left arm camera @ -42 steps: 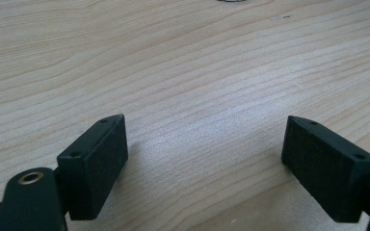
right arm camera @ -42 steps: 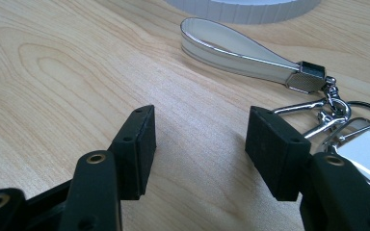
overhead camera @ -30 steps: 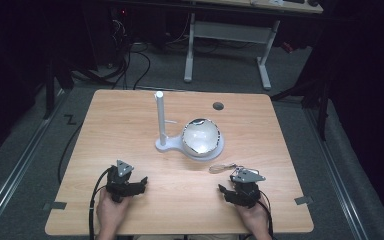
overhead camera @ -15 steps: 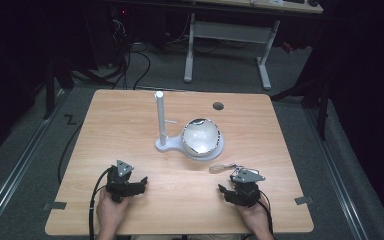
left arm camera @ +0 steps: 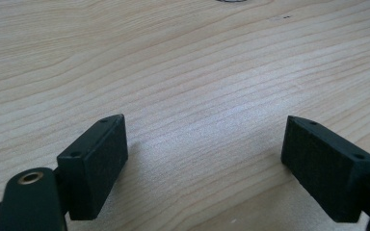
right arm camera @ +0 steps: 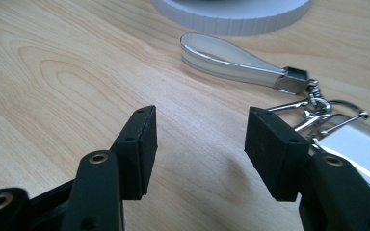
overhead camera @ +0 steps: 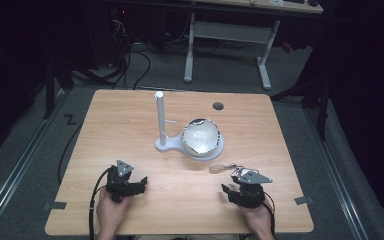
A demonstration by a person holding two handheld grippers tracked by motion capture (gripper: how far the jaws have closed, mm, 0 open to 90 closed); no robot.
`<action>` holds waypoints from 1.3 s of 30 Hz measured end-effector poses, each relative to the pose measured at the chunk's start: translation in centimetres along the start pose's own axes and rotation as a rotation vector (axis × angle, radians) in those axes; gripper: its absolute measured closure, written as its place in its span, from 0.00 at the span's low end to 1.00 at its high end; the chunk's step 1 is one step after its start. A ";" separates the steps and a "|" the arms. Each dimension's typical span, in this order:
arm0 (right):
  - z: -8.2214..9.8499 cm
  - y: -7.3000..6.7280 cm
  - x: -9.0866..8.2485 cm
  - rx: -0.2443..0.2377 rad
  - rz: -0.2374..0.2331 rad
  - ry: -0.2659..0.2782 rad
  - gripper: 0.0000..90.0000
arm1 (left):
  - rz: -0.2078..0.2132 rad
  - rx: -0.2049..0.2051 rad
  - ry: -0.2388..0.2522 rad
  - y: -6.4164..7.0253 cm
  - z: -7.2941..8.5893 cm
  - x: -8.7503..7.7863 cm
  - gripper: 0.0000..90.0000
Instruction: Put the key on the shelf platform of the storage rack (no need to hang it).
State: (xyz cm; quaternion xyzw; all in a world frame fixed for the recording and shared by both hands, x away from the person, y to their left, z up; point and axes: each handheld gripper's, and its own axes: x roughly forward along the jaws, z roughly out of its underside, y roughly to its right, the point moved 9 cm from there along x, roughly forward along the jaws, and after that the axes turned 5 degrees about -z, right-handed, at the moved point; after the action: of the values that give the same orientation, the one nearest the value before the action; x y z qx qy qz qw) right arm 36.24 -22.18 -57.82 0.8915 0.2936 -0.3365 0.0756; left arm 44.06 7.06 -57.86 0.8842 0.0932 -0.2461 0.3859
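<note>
High view: left gripper (overhead camera: 136,183) & right gripper (overhead camera: 234,192) rest low on wooden table (overhead camera: 130,130), near its front edge, well apart. Left jaws spread wide, bare wood betw. them. Right jaws narrower, have just been closing, nothing betw. them. Keychain (overhead camera: 225,167) w/ pale strap loop lies just ahead of right gripper, slightly to its right in right gripper view (right arm camera: 236,60); its metal clips (right arm camera: 318,108) sit just beside the right jaw. Beyond keychain: white stand base w/ shiny bowl (overhead camera: 201,136) & upright white post (overhead camera: 159,117). Nothing blocks the way to keychain. Dark grommet hole (overhead camera: 218,106) far back.
</note>
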 end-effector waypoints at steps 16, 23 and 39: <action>0.2 4.2 -2.5 0.058 0.097 0.044 0.47 | 0.000 -0.001 -0.001 0.0 0.0 0.0 0.19; 0.0 6.0 -2.9 0.065 0.119 0.046 0.41 | 0.001 0.000 -0.001 0.0 0.0 0.0 0.19; 0.1 8.4 -1.4 0.103 0.081 -0.009 0.23 | -0.001 -0.002 0.000 0.0 0.0 0.0 0.19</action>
State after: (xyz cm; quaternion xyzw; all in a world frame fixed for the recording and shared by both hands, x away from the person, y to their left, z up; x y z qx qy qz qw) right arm 40.15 -29.69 -57.52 0.9038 0.2395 -0.3518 0.0447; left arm 44.05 7.05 -57.86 0.8837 0.0939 -0.2463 0.3867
